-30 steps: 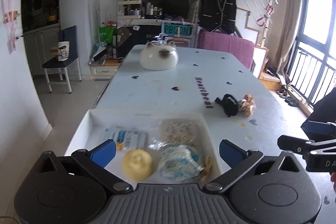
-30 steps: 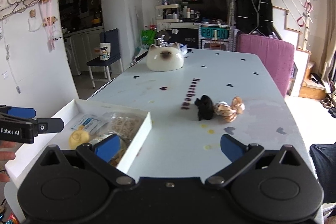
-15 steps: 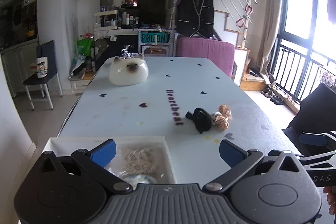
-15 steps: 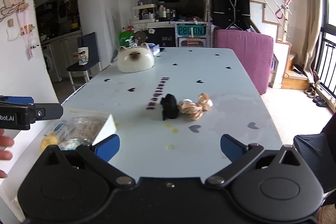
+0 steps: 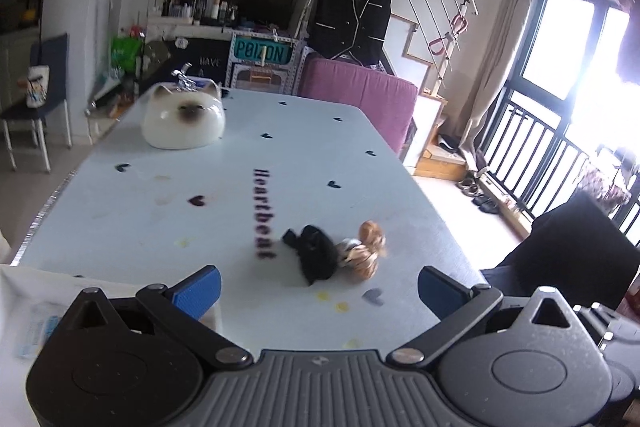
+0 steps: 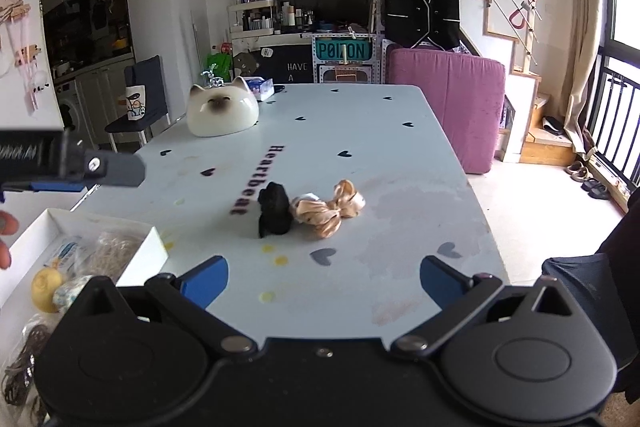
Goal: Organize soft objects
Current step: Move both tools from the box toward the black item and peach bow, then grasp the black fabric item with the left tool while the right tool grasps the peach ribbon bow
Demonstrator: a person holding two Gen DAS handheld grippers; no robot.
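At the left edge of the table (image 6: 400,155) sits a white box (image 6: 148,251) holding a yellow ball (image 6: 45,290), a clear bag of pale bands (image 6: 116,247) and other small packets; dark bands (image 6: 24,363) lie at its near end. Only a blurred corner of the box (image 5: 24,291) shows in the left wrist view.

The left gripper (image 5: 318,285) hovers above the table with its blue-padded fingers (image 5: 198,287) spread wide, nothing between them and nothing touched. From the right wrist view it (image 6: 120,169) enters at the left edge, above the box, with fingertips of the holding hand (image 6: 6,239) below it.

Toward the table's middle, just right of the "Heartbeat" lettering (image 6: 258,181), lie a black scrunchie (image 6: 274,209) and a tan scrunchie (image 6: 326,211), touching each other. Both sit ahead of each gripper, apart from the fingers. The same pair appears in the left wrist view, black (image 5: 316,257) left of tan (image 5: 362,253).

The right gripper (image 6: 324,277) is likewise fully spread and empty, held over the near table edge.

At the far end rests a white cat-face dome (image 6: 223,111).
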